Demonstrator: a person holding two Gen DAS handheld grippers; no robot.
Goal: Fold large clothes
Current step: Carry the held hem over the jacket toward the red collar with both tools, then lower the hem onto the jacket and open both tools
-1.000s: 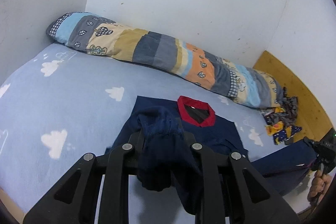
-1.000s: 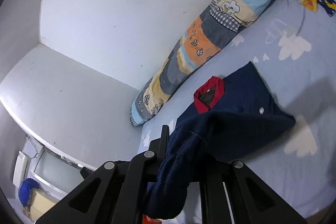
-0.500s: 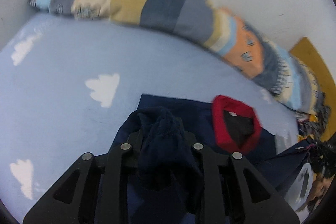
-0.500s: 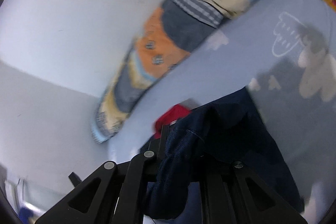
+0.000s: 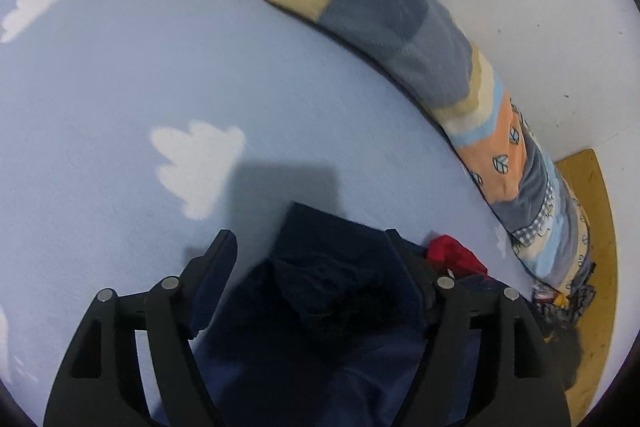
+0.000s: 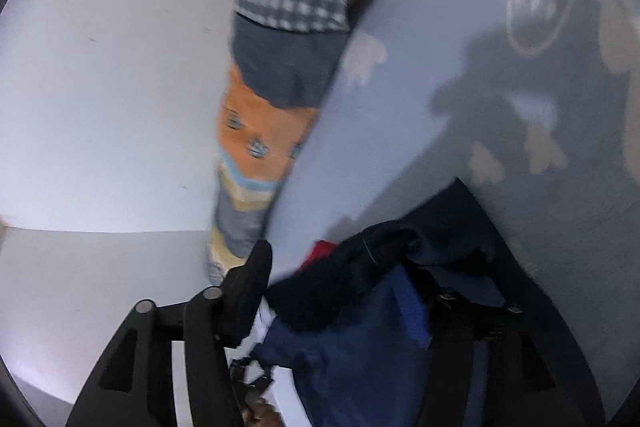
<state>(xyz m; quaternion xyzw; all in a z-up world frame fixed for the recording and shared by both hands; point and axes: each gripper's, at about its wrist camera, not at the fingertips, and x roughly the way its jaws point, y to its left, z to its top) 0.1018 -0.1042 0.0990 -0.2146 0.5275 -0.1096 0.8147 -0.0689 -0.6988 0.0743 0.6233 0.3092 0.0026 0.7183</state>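
Note:
A navy sweater (image 5: 320,287) with a red collar (image 5: 456,255) lies on the light blue bed sheet (image 5: 160,67), its lower part folded up toward the collar. My left gripper (image 5: 310,239) hovers low over it, jaws opening, with a bunched fold lying loose between the fingers and a gap at the left pad. In the right wrist view the navy sweater (image 6: 360,327) drapes between the fingers of my right gripper (image 6: 352,259), whose jaws are also opening. Cloth hides its right fingertip. The red collar (image 6: 322,251) peeks out just beyond.
A long rolled patchwork quilt (image 5: 380,7) lies along the white wall (image 6: 100,67) behind the sweater. A wooden surface (image 5: 592,227) and a small heap of patterned clothes (image 5: 560,303) sit at the far right. The sheet carries white cloud prints (image 5: 196,163).
Both grippers came down and forward toward the collar with the sweater's edge. Both were shut on the cloth; their jaws now stand apart and the fold rests on the sweater.

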